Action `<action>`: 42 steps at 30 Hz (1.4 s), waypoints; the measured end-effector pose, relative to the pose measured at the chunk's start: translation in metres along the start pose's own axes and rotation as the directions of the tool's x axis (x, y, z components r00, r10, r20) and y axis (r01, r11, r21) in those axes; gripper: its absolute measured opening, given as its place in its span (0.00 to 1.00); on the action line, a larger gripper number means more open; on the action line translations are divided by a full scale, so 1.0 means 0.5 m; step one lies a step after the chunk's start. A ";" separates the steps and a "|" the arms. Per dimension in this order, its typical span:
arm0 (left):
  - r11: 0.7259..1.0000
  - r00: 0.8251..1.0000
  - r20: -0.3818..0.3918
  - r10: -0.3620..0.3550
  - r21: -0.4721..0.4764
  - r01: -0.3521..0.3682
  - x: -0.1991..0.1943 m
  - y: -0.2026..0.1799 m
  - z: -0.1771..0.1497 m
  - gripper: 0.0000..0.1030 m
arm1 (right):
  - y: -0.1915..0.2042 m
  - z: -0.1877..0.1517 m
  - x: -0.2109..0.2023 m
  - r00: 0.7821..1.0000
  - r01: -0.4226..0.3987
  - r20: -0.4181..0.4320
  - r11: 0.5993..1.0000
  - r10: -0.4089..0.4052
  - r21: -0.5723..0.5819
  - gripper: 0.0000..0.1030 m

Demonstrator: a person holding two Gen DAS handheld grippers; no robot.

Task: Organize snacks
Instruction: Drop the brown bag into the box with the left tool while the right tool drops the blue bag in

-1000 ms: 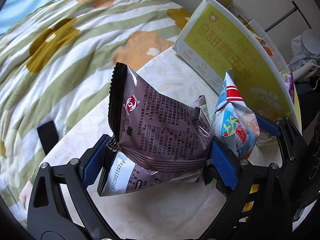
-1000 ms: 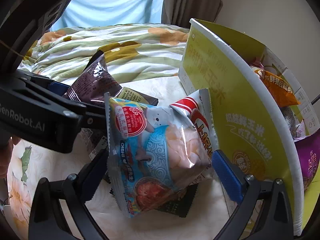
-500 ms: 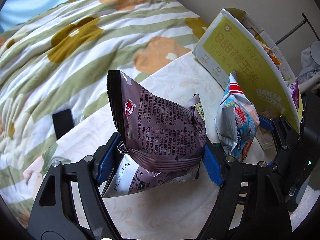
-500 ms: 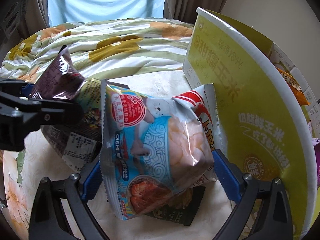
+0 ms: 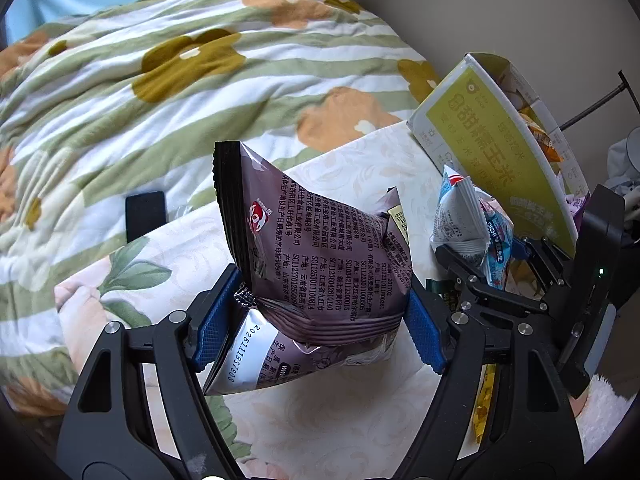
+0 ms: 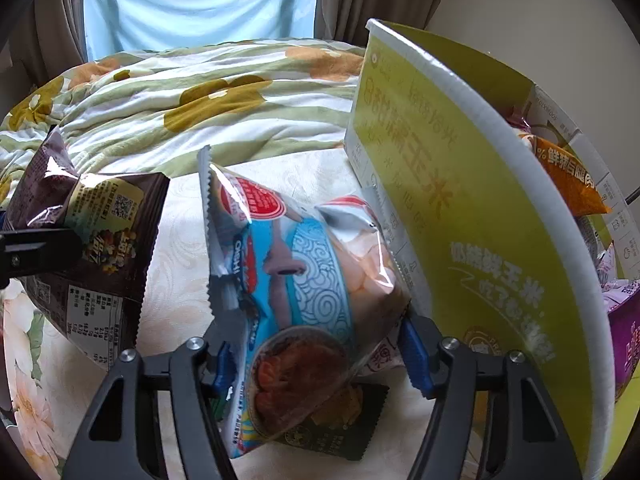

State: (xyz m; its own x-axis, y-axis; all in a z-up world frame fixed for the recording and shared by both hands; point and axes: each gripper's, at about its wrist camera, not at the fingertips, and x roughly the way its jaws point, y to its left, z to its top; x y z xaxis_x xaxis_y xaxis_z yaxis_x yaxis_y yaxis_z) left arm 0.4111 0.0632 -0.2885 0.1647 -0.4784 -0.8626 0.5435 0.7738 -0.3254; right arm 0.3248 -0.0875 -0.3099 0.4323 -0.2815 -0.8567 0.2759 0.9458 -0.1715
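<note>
My left gripper [image 5: 318,330] is shut on a dark purple-brown snack bag [image 5: 320,248] and holds it above the pale floral tablecloth [image 5: 348,412]. My right gripper [image 6: 316,354] is shut on a blue and white shrimp-chip bag [image 6: 296,280], held just left of the yellow-green cardboard box [image 6: 460,216]. The right gripper and its bag also show in the left wrist view [image 5: 480,236]. The purple-brown bag shows at the left of the right wrist view [image 6: 96,240]. The box holds an orange packet [image 6: 568,180] and a purple packet [image 6: 628,336].
A dark flat packet [image 6: 340,436] lies on the cloth under the shrimp-chip bag. A striped floral quilt [image 5: 160,80] covers the bed behind the table. A black phone-like slab [image 5: 145,214] lies on the quilt edge. A curtained window [image 6: 200,4] is behind.
Both grippers have risen and drawn apart, each still holding its bag. The purple-brown bag has moved left, away from the shrimp-chip bag. The box looks farther off in the left view.
</note>
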 end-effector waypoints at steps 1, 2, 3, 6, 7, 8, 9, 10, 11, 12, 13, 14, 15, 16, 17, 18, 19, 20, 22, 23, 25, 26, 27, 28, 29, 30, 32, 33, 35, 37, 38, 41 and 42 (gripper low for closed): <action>1.000 1.000 0.005 0.003 0.001 -0.003 -0.006 -0.002 -0.001 0.71 | -0.002 0.002 -0.006 1.000 -0.009 0.004 1.000 0.009 0.003 0.57; 1.000 1.000 0.011 0.007 0.002 -0.007 -0.013 -0.004 -0.002 0.71 | -0.004 0.004 -0.011 1.000 -0.019 0.006 1.000 0.019 0.007 0.57; 1.000 1.000 0.017 0.010 0.002 -0.010 -0.020 -0.007 -0.002 0.71 | -0.004 0.005 -0.016 1.000 -0.025 0.010 1.000 0.025 0.007 0.57; 1.000 0.999 0.036 0.021 -0.003 -0.020 -0.045 -0.015 -0.004 0.71 | -0.004 0.011 -0.039 0.999 -0.039 0.030 0.999 0.039 0.004 0.56; 1.000 0.999 0.042 0.024 -0.005 -0.023 -0.055 -0.018 -0.005 0.71 | -0.004 0.013 -0.052 0.998 -0.049 0.039 0.999 0.049 0.004 0.56; 1.000 0.998 0.050 0.027 -0.008 -0.027 -0.067 -0.021 -0.006 0.71 | -0.004 0.016 -0.064 0.997 -0.057 0.047 0.998 0.057 0.003 0.56; 0.999 0.998 0.058 0.032 -0.013 -0.032 -0.079 -0.025 -0.006 0.71 | -0.004 0.017 -0.076 0.996 -0.065 0.056 0.998 0.065 0.002 0.56; 0.999 0.997 0.065 0.040 -0.017 -0.038 -0.090 -0.030 -0.007 0.71 | -0.003 0.019 -0.093 0.995 -0.078 0.068 0.997 0.078 0.001 0.56; 0.999 0.996 0.074 0.048 -0.021 -0.046 -0.103 -0.035 -0.008 0.71 | -0.003 0.022 -0.106 0.993 -0.089 0.075 0.996 0.089 -0.002 0.56; 0.998 0.995 0.083 0.056 -0.024 -0.054 -0.116 -0.041 -0.009 0.71 | -0.003 0.024 -0.120 0.991 -0.101 0.084 0.995 0.101 -0.005 0.56; 0.998 0.994 0.091 0.062 -0.029 -0.060 -0.131 -0.046 -0.011 0.71 | -0.003 0.026 -0.137 0.989 -0.115 0.096 0.993 0.116 -0.010 0.56; 0.997 0.993 0.098 0.066 -0.036 -0.063 -0.144 -0.052 -0.012 0.71 | -0.004 0.030 -0.155 0.986 -0.128 0.106 0.992 0.129 -0.018 0.56; 0.997 0.992 0.107 0.070 -0.043 -0.065 -0.159 -0.058 -0.013 0.71 | -0.005 0.031 -0.174 0.983 -0.139 0.118 0.990 0.141 -0.025 0.56; 0.996 0.991 0.115 0.075 -0.048 -0.070 -0.173 -0.066 -0.016 0.71 | -0.008 0.035 -0.194 0.979 -0.156 0.131 0.987 0.159 -0.032 0.56; 0.996 0.989 0.123 0.083 -0.053 -0.077 -0.187 -0.074 -0.018 0.71 | -0.011 0.037 -0.212 0.974 -0.174 0.140 0.984 0.177 -0.038 0.56; 0.995 0.987 0.130 0.093 -0.058 -0.086 -0.200 -0.085 -0.018 0.71 | -0.016 0.040 -0.230 0.969 -0.191 0.152 0.981 0.195 -0.044 0.56; 0.994 0.986 0.138 0.099 -0.063 -0.091 -0.212 -0.094 -0.019 0.71 | -0.024 0.043 -0.252 0.962 -0.212 0.166 0.976 0.218 -0.055 0.56; 0.993 0.984 0.148 0.103 -0.065 -0.095 -0.223 -0.107 -0.019 0.71 | -0.032 0.043 -0.269 0.956 -0.228 0.174 0.971 0.236 -0.065 0.56; 0.992 0.978 0.172 0.121 -0.068 -0.110 -0.247 -0.139 -0.017 0.71 | -0.054 0.051 -0.306 0.942 -0.260 0.196 0.962 0.271 -0.082 0.56; 0.990 0.975 0.182 0.130 -0.070 -0.119 -0.258 -0.158 -0.015 0.71 | -0.069 0.053 -0.324 0.935 -0.277 0.205 0.957 0.290 -0.092 0.56; 0.989 0.968 0.207 0.143 -0.077 -0.130 -0.282 -0.198 -0.009 0.72 | -0.105 0.062 -0.358 0.921 -0.303 0.222 0.947 0.320 -0.108 0.56; 0.988 0.964 0.221 0.147 -0.080 -0.132 -0.292 -0.221 -0.006 0.72 | -0.123 0.065 -0.373 0.918 -0.307 0.225 0.945 0.326 -0.116 0.56; 0.987 0.961 0.231 0.150 -0.085 -0.134 -0.300 -0.244 -0.001 0.72 | -0.142 0.071 -0.384 0.917 -0.305 0.229 0.944 0.326 -0.126 0.56; 0.986 0.958 0.243 0.156 -0.094 -0.137 -0.306 -0.268 0.004 0.72 | -0.170 0.076 -0.395 0.916 -0.300 0.236 0.944 0.325 -0.137 0.56; 0.986 0.955 0.252 0.157 -0.102 -0.135 -0.308 -0.290 0.010 0.72 | -0.192 0.079 -0.402 0.914 -0.299 0.241 0.943 0.326 -0.144 0.56; 0.986 0.954 0.262 0.149 -0.109 -0.124 -0.310 -0.314 0.016 0.72 | -0.216 0.083 -0.406 0.913 -0.296 0.244 0.943 0.326 -0.150 0.56; 0.988 0.953 0.276 0.128 -0.118 -0.099 -0.303 -0.360 0.033 0.72 | -0.270 0.088 -0.413 0.914 -0.284 0.253 0.945 0.318 -0.162 0.56; 0.988 0.952 0.281 0.122 -0.121 -0.091 -0.297 -0.384 0.042 0.72 | -0.294 0.091 -0.413 0.914 -0.279 0.256 0.946 0.315 -0.165 0.56; 0.989 0.954 0.279 0.114 -0.127 -0.081 -0.277 -0.428 0.063 0.72 | -0.349 0.098 -0.407 0.915 -0.278 0.255 0.947 0.313 -0.163 0.56; 0.990 0.958 0.271 0.095 -0.126 -0.063 -0.249 -0.472 0.084 0.72 | -0.404 0.103 -0.400 0.913 -0.286 0.257 0.946 0.318 -0.154 0.56; 0.990 0.960 0.265 0.087 -0.126 -0.055 -0.233 -0.493 0.093 0.72 | -0.425 0.105 -0.396 0.913 -0.285 0.258 0.947 0.316 -0.152 0.56; 0.990 0.967 0.244 0.070 -0.134 -0.038 -0.177 -0.556 0.120 0.72 | -0.488 0.114 -0.378 0.912 -0.292 0.255 0.945 0.322 -0.148 0.56; 0.990 0.969 0.239 0.062 -0.141 -0.028 -0.158 -0.575 0.128 0.72 | -0.504 0.116 -0.372 0.911 -0.295 0.254 0.944 0.325 -0.149 0.56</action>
State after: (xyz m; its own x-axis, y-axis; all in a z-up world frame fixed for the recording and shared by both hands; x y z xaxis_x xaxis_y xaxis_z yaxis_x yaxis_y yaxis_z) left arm 0.2946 -0.1482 -0.1022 0.3898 -0.5149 -0.7635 0.4169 0.8379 -0.3522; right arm 0.2247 -0.2828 -0.0793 0.7014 0.0095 -0.7127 0.0047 0.9998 0.0180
